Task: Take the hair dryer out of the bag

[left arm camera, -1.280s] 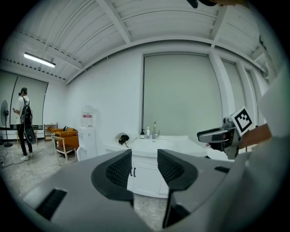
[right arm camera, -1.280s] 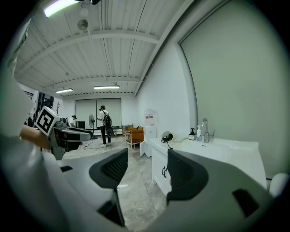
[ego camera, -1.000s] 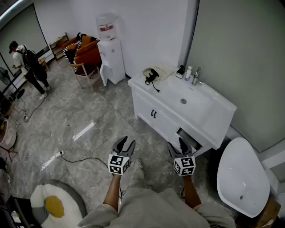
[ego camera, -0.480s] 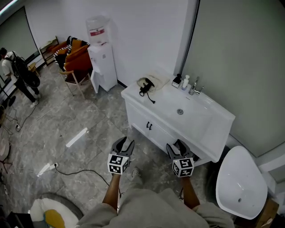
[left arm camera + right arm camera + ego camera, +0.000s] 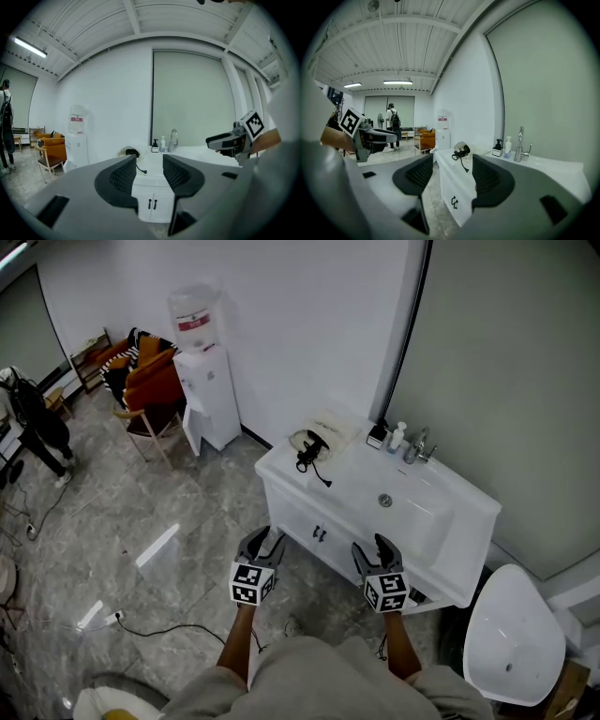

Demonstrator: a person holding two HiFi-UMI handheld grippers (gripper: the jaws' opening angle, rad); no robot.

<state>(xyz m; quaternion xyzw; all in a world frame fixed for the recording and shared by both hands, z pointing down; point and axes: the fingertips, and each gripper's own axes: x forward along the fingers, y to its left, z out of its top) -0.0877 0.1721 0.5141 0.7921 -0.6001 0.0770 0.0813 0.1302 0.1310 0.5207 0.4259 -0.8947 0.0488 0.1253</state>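
- Black hair dryer (image 5: 307,452) lies at the mouth of a pale cloth bag (image 5: 330,427) on the white table's (image 5: 281,474) left end, its cord (image 5: 322,476) trailing frontward.
- Ahead of both: the left claw (image 5: 262,538) and right claw (image 5: 376,547), jaws apart and empty, hang well short; the left one looks nearer.

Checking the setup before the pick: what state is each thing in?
Hair dryer: at the bag's mouth, cord out on the counter.
Bag: lying on the counter, open.
Cabinet doors: closed.
Left hand-held gripper: open, empty.
Right hand-held gripper: open, empty.
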